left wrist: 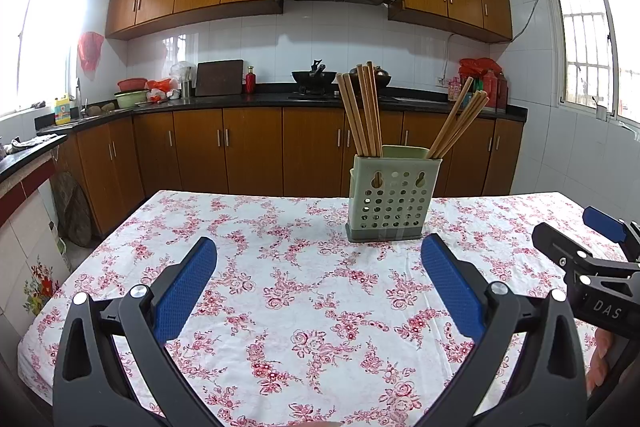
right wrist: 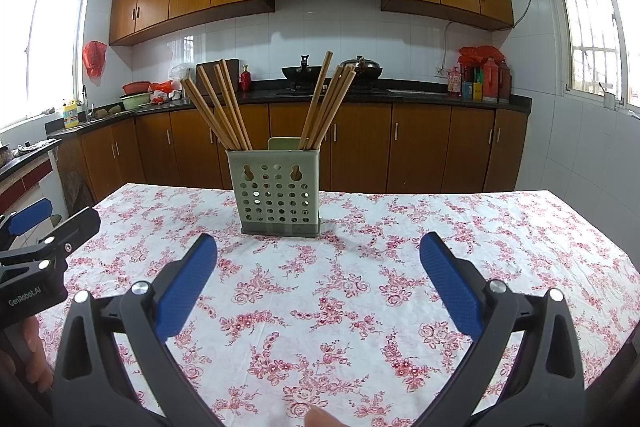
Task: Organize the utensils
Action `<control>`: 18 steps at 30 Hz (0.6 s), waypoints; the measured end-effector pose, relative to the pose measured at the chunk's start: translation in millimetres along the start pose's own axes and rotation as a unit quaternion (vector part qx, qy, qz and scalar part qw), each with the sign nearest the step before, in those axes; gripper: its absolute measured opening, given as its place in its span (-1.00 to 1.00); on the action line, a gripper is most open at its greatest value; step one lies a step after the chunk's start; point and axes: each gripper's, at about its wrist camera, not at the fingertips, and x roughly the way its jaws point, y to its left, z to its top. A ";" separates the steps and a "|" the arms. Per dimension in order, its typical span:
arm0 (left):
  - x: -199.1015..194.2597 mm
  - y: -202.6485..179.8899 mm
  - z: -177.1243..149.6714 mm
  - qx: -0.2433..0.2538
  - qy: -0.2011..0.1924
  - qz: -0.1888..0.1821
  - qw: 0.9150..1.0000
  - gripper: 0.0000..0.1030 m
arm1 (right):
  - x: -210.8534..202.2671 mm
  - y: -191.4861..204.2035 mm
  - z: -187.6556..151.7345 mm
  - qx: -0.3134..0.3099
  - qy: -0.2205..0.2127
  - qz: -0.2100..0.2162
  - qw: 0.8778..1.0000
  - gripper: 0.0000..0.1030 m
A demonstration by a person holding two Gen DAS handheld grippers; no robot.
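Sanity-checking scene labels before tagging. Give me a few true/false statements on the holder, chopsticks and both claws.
1. The holder stands upright on the table. True.
2. The chopsticks lie flat on the cloth. False: they stand in the holder, in two bunches leaning apart.
3. The left claw is open and holds nothing. True.
4. The right claw grips a chopstick. False: it is open and empty.
5. The holder's near wall is solid. False: it is perforated with round holes.
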 end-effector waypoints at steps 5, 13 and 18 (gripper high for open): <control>0.0 -1.0 -0.1 0.000 0.000 0.000 1.000 0.96 | 0.1 0.6 0.1 0.000 0.000 0.000 1.000 0.92; 0.2 -0.7 0.1 0.000 0.000 0.000 1.000 0.96 | 0.0 0.4 0.1 0.000 0.000 0.000 1.000 0.92; 0.5 -2.5 -0.1 -0.001 0.002 -0.001 1.000 0.96 | 0.0 0.5 0.1 0.001 0.000 0.000 1.000 0.92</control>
